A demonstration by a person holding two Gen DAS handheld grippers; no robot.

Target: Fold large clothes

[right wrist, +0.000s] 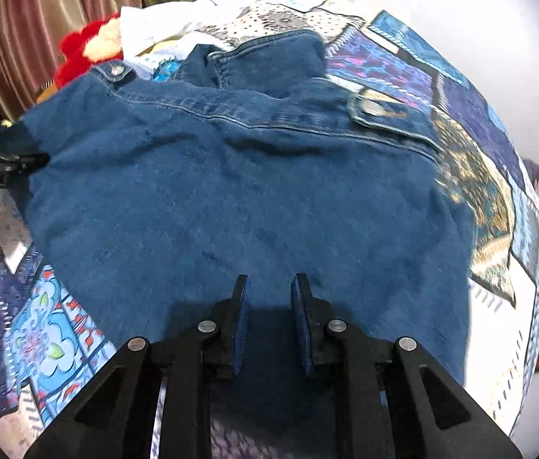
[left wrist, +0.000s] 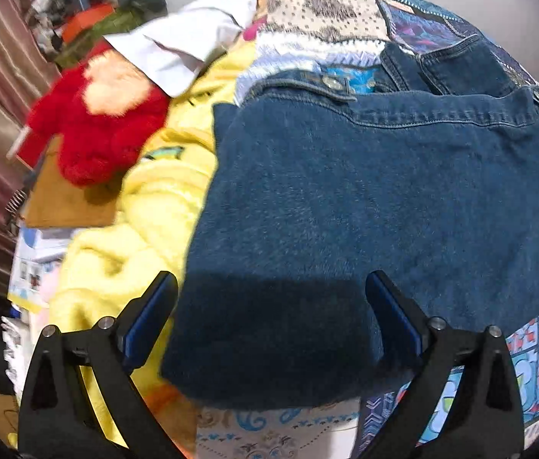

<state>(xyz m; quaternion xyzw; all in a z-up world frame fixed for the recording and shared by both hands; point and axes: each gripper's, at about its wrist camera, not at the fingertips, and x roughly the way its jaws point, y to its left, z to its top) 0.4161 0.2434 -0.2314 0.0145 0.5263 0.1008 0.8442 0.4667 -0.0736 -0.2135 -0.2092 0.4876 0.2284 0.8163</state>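
Folding is under way on a dark blue denim jacket (right wrist: 239, 199), which lies spread across the middle of a patchwork-printed blue, cream and purple bedspread (right wrist: 472, 122), its near hem toward the bed's front edge and its collar toward the far side.

Left gripper (left wrist: 269, 317): jaws spread wide over the jacket's near left corner, nothing clamped between the pads.

Right gripper (right wrist: 269, 321): jaws drawn narrow over the near hem; the pads do not visibly pinch cloth, and whether any denim is caught I cannot tell.

Judgement on the step: seat both grips on the hem layer only, clear of the bedspread, level with each other, then carry the hem toward the collar so the crease runs straight. Smooth the wrinkle near the metal-buttoned cuff (right wrist: 380, 109) first.

Beside the jacket's left edge: fluffy yellow garment (left wrist: 143, 206), fuzzy red garment (left wrist: 97, 141).

Writing: small white lettering on black hardware at the right wrist view's left edge, too blurred to read.
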